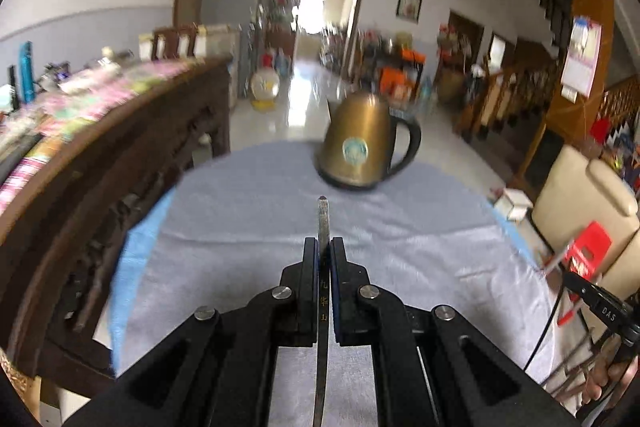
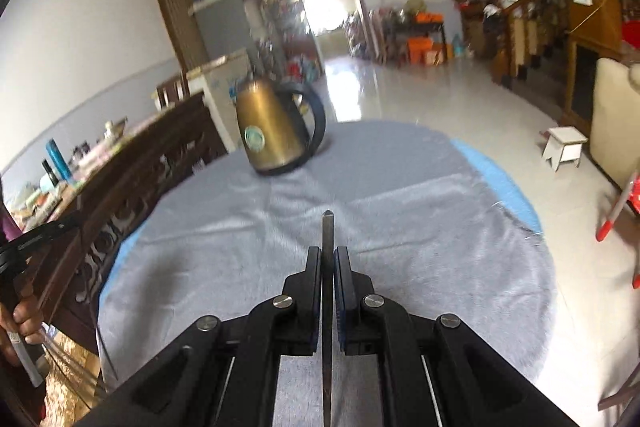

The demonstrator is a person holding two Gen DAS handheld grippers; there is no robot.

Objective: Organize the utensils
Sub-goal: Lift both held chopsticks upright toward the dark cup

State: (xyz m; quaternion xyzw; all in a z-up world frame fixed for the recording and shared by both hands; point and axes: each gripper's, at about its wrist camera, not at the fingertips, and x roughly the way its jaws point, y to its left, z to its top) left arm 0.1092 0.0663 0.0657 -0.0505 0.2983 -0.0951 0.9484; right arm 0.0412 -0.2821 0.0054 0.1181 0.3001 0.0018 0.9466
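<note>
We clamp one thin chopstick (image 1: 323,223) in the left tool (image 1: 323,247), another chopstick (image 2: 328,231) in the right tool (image 2: 328,255) — both lifted over the tabletop (image 2: 400,227), kettle (image 1: 360,143) ahead. Picked up, then — placing remains, no holder visible.

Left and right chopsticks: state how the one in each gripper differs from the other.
The left chopstick bears gold characters down its side between the fingers; the right chopstick shows a plain dark face. The left chopstick bows slightly along its length; the right one runs straight. Both are dark, flat-tipped, clamped in the left gripper and right gripper, pointing toward the kettle.
</note>
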